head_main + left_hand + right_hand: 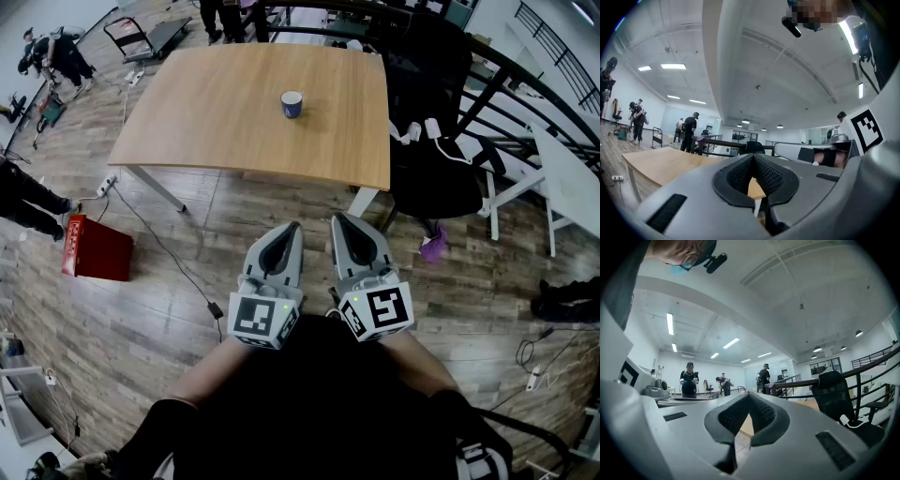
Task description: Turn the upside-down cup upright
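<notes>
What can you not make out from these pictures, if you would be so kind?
1. Head view: the cup is too small to tell whether its rim faces up or down.
2. Both gripper views: the cup does not show. The shut left gripper and the shut right gripper fill the lower picture with their own bodies.
3. Head view: the table hides its far legs under its own top.
</notes>
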Available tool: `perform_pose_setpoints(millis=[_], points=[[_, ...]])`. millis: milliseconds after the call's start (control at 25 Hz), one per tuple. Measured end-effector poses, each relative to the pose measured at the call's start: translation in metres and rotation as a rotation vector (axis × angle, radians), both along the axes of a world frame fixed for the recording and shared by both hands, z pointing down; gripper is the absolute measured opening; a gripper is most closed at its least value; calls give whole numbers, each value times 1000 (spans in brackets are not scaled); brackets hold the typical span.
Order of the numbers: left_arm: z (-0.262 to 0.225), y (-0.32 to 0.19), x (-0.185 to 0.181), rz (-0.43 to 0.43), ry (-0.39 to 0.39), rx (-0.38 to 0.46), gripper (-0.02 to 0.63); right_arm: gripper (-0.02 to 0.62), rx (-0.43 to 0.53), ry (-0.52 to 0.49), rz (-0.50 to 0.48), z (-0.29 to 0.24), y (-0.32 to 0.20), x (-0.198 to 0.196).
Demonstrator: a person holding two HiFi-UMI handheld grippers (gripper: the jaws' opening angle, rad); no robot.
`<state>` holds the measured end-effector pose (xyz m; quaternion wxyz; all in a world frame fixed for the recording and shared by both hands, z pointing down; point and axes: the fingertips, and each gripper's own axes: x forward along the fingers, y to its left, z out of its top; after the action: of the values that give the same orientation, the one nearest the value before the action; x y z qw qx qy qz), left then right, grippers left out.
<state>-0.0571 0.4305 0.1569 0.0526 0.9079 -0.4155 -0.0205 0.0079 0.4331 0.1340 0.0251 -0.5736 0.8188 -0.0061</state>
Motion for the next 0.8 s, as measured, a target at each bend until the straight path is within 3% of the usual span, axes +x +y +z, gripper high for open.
perform_pose_setpoints(millis=[520, 640, 800], points=[[32, -39, -22, 17, -12, -46, 6, 14, -63, -55, 26, 31, -39, -14], [43, -71, -20, -5, -24, -58, 6, 13, -93, -55, 2, 47, -75, -3], [64, -152, -8, -54, -49, -67, 7, 14, -118, 4, -13, 76, -164, 31]])
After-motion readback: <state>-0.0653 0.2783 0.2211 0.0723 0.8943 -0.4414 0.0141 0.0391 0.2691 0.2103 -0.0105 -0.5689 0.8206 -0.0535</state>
